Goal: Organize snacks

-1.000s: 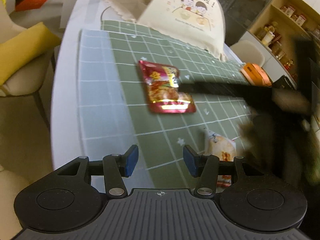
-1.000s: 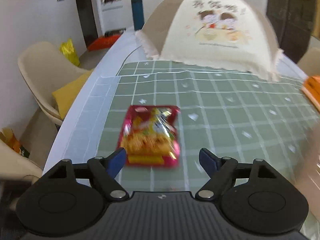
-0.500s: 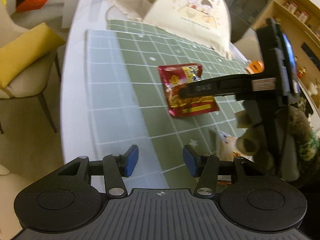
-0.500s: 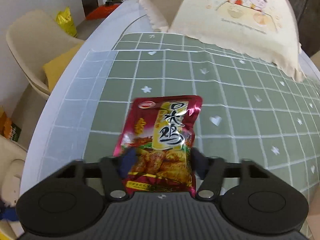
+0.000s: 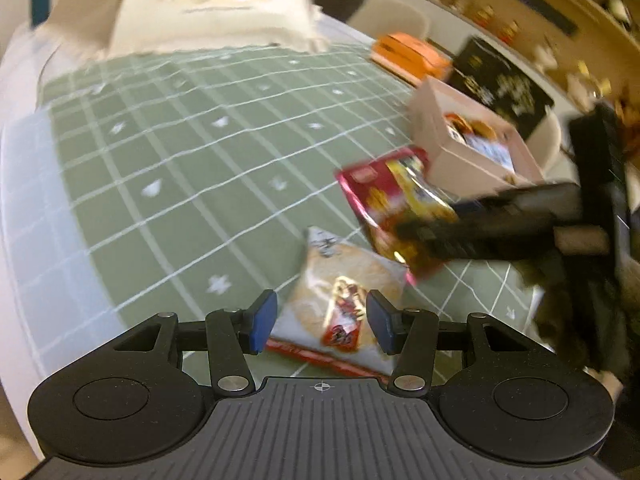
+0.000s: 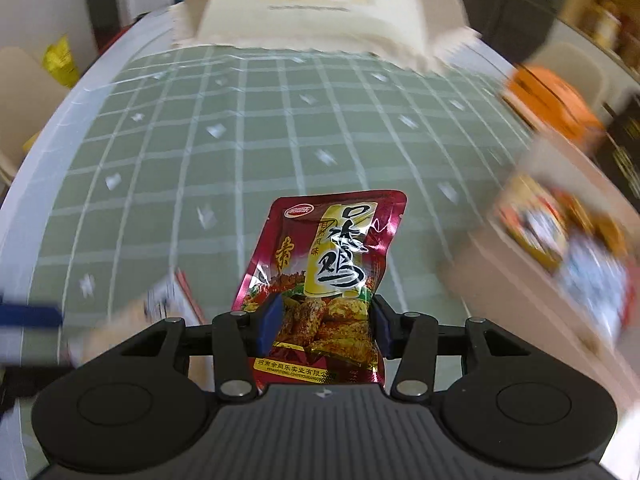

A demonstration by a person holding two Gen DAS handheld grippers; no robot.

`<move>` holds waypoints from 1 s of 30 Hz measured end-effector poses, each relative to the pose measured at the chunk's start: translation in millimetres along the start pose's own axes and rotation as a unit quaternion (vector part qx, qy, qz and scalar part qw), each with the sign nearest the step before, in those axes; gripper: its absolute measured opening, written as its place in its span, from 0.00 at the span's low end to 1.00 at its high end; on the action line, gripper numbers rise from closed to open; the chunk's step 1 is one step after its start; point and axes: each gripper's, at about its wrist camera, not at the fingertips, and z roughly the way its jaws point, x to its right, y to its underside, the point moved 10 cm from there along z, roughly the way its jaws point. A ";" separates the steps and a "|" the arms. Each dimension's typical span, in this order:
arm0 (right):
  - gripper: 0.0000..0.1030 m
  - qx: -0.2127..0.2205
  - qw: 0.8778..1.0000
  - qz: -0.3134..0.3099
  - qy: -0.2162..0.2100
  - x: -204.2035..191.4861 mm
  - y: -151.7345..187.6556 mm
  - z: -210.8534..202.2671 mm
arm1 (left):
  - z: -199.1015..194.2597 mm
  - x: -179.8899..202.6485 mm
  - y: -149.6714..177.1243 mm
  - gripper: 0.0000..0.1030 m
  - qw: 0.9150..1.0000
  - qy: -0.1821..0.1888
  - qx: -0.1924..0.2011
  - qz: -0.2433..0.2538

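Note:
A red foil snack packet (image 6: 332, 248) hangs above the green checked mat (image 6: 280, 120). My right gripper (image 6: 326, 316) grips it by its lower end. The jaws are still closing, and both blue pads press on the packet's sides. In the left wrist view the same red packet (image 5: 384, 200) is in the air beside an open beige box (image 5: 452, 160) holding several snacks. My left gripper (image 5: 321, 322) is open and hovers over a white snack packet (image 5: 344, 280) lying flat on the mat, not touching it.
A cream food cover (image 5: 208, 4) stands at the far end of the table. An orange box (image 5: 408, 52) and a black box (image 5: 500, 80) sit behind the beige box. The table's white edge (image 5: 16, 200) curves along the left. Shelves fill the far right.
My right gripper shut on the red packet, lifted it off the mat and carried it right, toward the beige box. My left gripper swung right, over the white packet.

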 end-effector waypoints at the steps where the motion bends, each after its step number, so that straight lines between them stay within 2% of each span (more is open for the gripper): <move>1: 0.47 0.001 1.000 0.011 0.003 6.8 14.6 -8.5 | 3.0 5.3 -0.9 0.53 1.000 -0.004 -0.002 0.015; 5: 0.71 0.014 0.999 0.018 0.032 23.4 62.0 -30.6 | 19.5 24.0 2.4 0.53 0.995 -0.036 -0.022 0.089; 6: 0.74 0.022 0.999 0.022 0.037 26.9 73.4 -35.3 | 24.2 24.5 4.0 0.55 0.993 -0.050 -0.028 0.107; 7: 0.79 0.030 0.998 0.030 0.040 31.1 81.4 -38.7 | 27.8 23.8 4.1 0.62 0.990 -0.062 -0.030 0.122; 9: 0.81 0.051 0.996 0.064 0.035 37.7 95.7 -43.1 | 33.2 22.6 0.2 0.62 0.990 -0.066 -0.029 0.125; 11: 0.84 0.057 0.992 0.107 0.019 44.2 104.1 -44.1 | 34.9 19.2 -2.1 0.66 0.990 -0.066 -0.032 0.118; 13: 0.85 0.062 0.990 0.124 0.021 48.0 107.4 -44.3 | 38.0 14.2 -5.6 0.67 0.992 -0.064 -0.042 0.101; 15: 0.87 0.060 0.990 0.124 0.025 48.7 107.9 -43.6 | 42.4 17.0 -6.7 0.67 0.994 -0.044 -0.058 0.078; 17: 0.93 0.061 0.990 0.121 0.026 46.0 106.3 -40.0 | 47.8 21.8 -7.6 0.71 0.995 -0.029 -0.065 0.068; 20: 0.99 0.069 0.990 0.120 0.031 41.8 105.2 -35.3 | 56.4 26.5 -10.7 0.77 0.995 -0.029 -0.064 0.072; 22: 1.00 0.076 0.989 0.121 0.036 40.1 104.7 -34.1 | 60.7 31.9 -11.1 0.78 0.993 -0.036 -0.064 0.089; 26: 1.00 0.086 0.988 0.122 0.037 39.7 105.9 -34.7 | 57.2 35.6 -6.1 0.75 0.993 -0.026 -0.064 0.097; 27: 1.00 0.087 0.988 0.121 0.036 39.4 106.2 -35.3 | 53.3 32.4 -3.9 0.74 0.994 -0.027 -0.061 0.091; 30: 1.00 0.079 0.990 0.113 0.028 37.8 106.9 -36.5 | 37.9 15.0 1.9 0.72 0.994 -0.063 -0.040 0.079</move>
